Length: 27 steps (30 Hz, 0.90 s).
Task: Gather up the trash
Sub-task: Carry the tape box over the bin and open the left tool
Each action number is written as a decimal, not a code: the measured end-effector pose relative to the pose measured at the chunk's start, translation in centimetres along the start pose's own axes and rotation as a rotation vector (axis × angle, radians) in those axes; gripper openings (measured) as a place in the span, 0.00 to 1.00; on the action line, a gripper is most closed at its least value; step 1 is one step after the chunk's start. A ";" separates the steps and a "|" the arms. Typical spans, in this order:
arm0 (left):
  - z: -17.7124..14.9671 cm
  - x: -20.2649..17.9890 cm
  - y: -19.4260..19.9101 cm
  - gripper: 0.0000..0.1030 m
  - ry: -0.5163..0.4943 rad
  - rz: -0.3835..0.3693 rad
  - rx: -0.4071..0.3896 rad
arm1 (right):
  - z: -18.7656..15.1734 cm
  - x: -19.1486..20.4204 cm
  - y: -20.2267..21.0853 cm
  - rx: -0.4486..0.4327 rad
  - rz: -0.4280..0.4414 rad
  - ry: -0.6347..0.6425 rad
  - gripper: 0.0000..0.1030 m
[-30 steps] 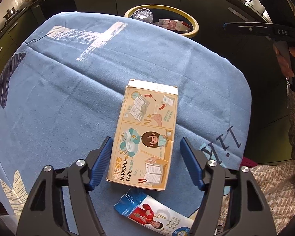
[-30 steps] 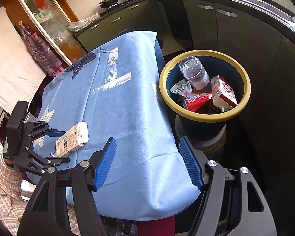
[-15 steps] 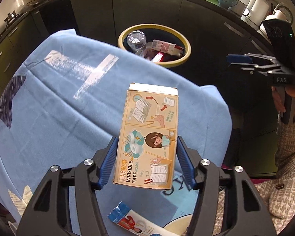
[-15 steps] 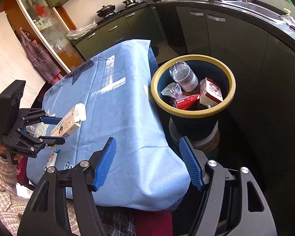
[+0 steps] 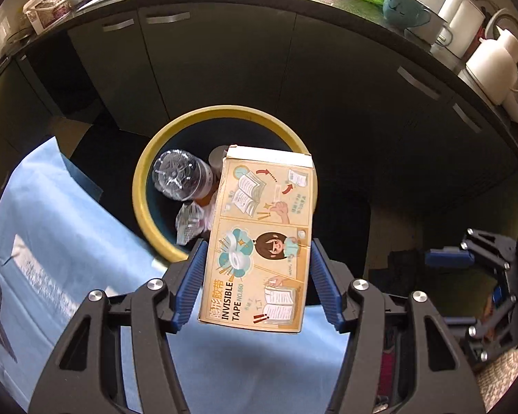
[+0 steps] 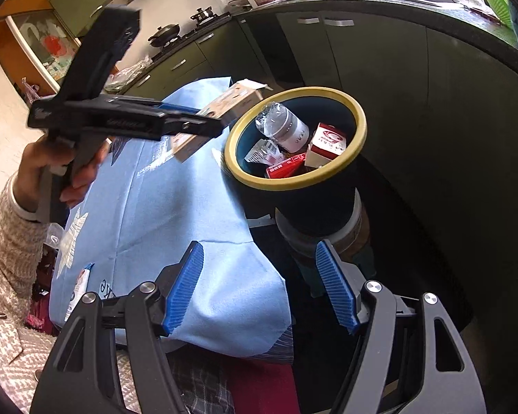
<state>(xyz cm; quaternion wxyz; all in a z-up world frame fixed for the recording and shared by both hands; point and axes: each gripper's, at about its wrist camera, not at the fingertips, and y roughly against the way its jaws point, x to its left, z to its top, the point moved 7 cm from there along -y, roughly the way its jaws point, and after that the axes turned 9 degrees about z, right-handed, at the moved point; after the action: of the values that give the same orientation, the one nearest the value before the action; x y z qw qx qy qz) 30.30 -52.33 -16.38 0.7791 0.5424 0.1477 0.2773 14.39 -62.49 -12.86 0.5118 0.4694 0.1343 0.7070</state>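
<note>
- The left gripper [image 5: 255, 284] is clamped on a tape box [image 5: 262, 241] — its blue pads press the box's two long sides near the printed end.
- The box is off the table, held in the air partly above the near rim of the bin [image 5: 148, 172]; in the right wrist view the box [image 6: 224, 107] juts out from the gripper toward the bin's yellow rim [image 6: 361, 127], with its far flap slightly open.
- A hand [image 6: 57, 169] in a knitted sleeve [image 6: 7, 241] grips the left gripper's handle.
- The right gripper [image 6: 259, 284] stands with its jaws apart and nothing between them, low over the table's near corner — well apart from the box.
- The bin is dark blue with a yellow rim and stands just beside the table's edge on a pale round base [image 6: 328, 238].
- Inside the bin lie a clear plastic bottle [image 6: 283, 126], a red-and-white carton [image 6: 328, 143], a red packet [image 6: 286, 167] and a crinkled clear wrapper [image 6: 262, 150].
- The table is covered with a light blue cloth [image 6: 176, 214] bearing pale printed marks.
- A small printed packet [image 6: 79, 286] lies on the cloth near its near-left edge.
- Dark cabinets [image 5: 224, 55] curve behind the bin, with kitchenware on the counter above.
</note>
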 end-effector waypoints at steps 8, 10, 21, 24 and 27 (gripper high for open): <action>4.3 0.6 -8.0 0.55 0.051 0.041 0.065 | -0.9 -2.9 0.1 0.003 0.011 -0.055 0.68; 4.7 0.8 -9.4 0.57 0.045 0.074 0.076 | -0.9 -3.3 -0.2 0.010 0.011 -0.064 0.68; 0.4 1.0 4.4 0.74 0.139 0.058 -0.115 | -0.9 -1.8 -1.0 0.014 0.042 -0.025 0.69; -4.1 1.0 10.2 0.74 0.202 0.026 -0.186 | -1.1 -0.1 -1.6 0.024 0.057 0.003 0.69; -9.1 1.5 15.0 0.81 0.261 0.028 -0.259 | -1.6 2.1 -2.4 0.041 0.071 0.036 0.69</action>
<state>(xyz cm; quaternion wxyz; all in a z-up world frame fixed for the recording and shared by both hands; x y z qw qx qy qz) 22.61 -40.66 -5.69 0.8129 0.3990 0.2031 0.3726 14.47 -59.16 -14.15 0.4741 0.4715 0.1414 0.7300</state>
